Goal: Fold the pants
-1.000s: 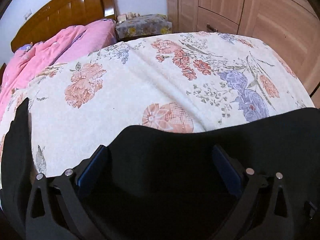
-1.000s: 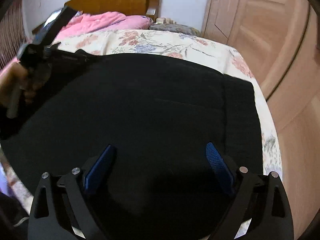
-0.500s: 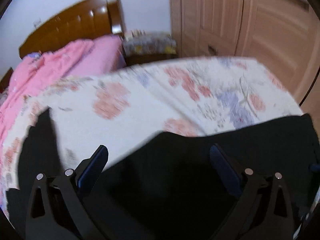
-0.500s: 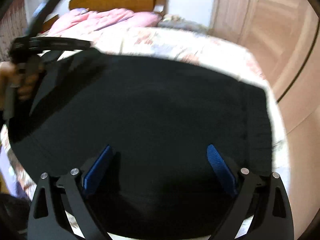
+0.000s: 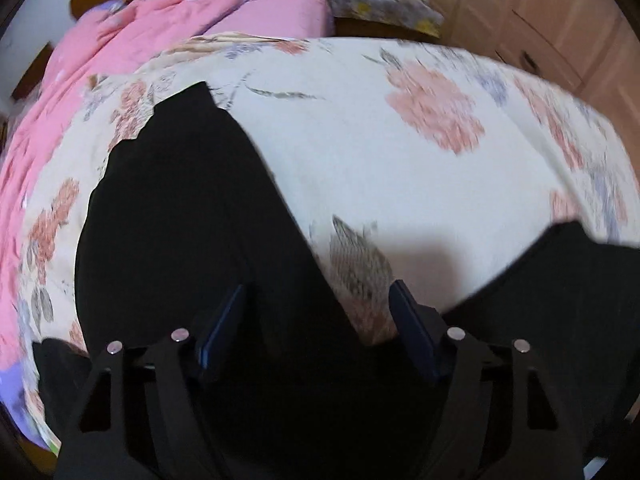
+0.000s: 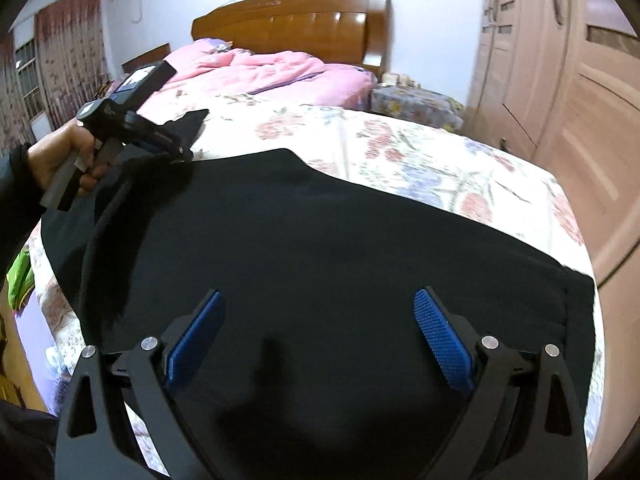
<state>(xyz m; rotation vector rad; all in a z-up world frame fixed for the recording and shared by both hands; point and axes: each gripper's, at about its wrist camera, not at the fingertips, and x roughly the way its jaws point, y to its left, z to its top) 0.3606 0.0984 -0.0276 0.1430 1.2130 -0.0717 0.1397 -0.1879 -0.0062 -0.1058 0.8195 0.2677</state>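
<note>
Black pants (image 6: 320,248) lie spread across the floral sheet (image 6: 420,152) of the bed. One leg (image 5: 180,200) runs away toward the pink quilt in the left wrist view. My left gripper (image 5: 316,316) hangs over that leg's right edge. Its jaws are closing, with black cloth and bare sheet below the gap and neither pad pressing on anything. In the right wrist view a hand (image 6: 60,156) holds the left gripper (image 6: 191,136) at the pants' far left end. My right gripper (image 6: 318,336) hovers wide open over the broad part of the pants, blue pads (image 6: 440,336) apart.
A pink quilt (image 6: 256,72) is heaped at the wooden headboard (image 6: 292,20). Wardrobe doors (image 6: 568,92) stand along the right, close to the bed's edge. A small stand under a floral cloth (image 6: 412,100) sits beside the headboard. A curtained window (image 6: 60,60) is at far left.
The left gripper has swung left, from the pants' wide part to over one leg, and its jaws have narrowed. The right gripper has drawn back and up a little, still open.
</note>
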